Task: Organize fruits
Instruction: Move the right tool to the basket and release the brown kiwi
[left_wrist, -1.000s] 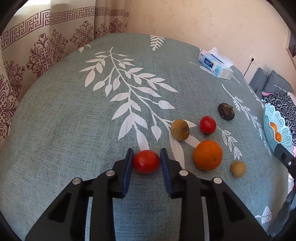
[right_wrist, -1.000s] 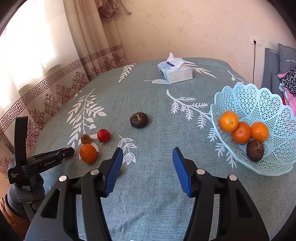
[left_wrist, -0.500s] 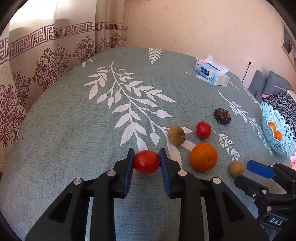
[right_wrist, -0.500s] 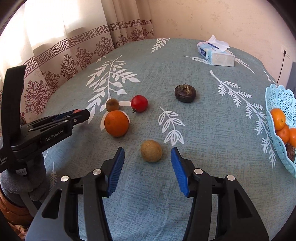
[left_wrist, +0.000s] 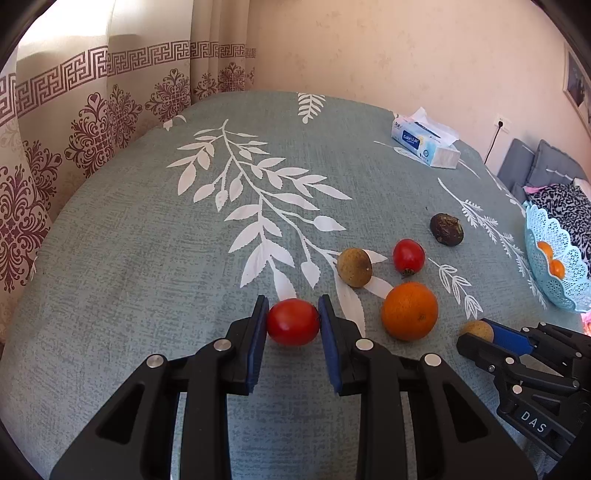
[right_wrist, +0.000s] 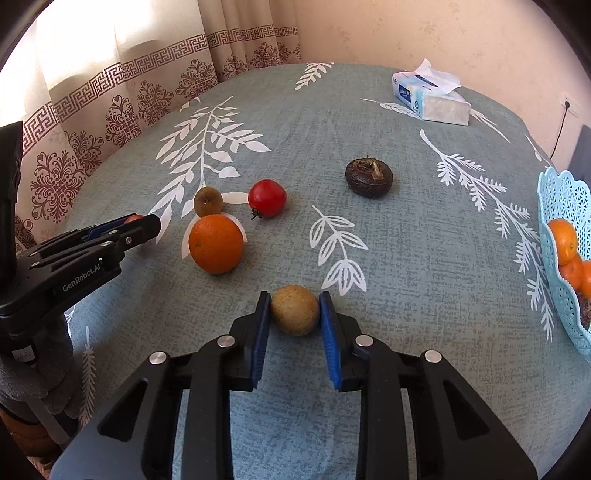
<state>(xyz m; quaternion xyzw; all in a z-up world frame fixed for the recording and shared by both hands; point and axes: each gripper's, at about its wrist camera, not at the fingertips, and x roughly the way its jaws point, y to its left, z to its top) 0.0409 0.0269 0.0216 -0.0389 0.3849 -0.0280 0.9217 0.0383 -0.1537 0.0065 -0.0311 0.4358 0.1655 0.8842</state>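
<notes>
My left gripper is shut on a red tomato, held just above the green tablecloth. My right gripper is shut on a small tan round fruit that rests on the cloth; it also shows in the left wrist view. Loose on the cloth lie an orange, a second red tomato, a small brown fruit and a dark brown fruit. A light blue lattice basket at the right edge holds several oranges.
A tissue pack lies at the far side of the table. Patterned curtains hang along the left. A wall socket with a cord and grey cushions are at the far right.
My right gripper moved forward and left to the tan fruit and shut on it. My left gripper kept its hold on the tomato and rose a little.
</notes>
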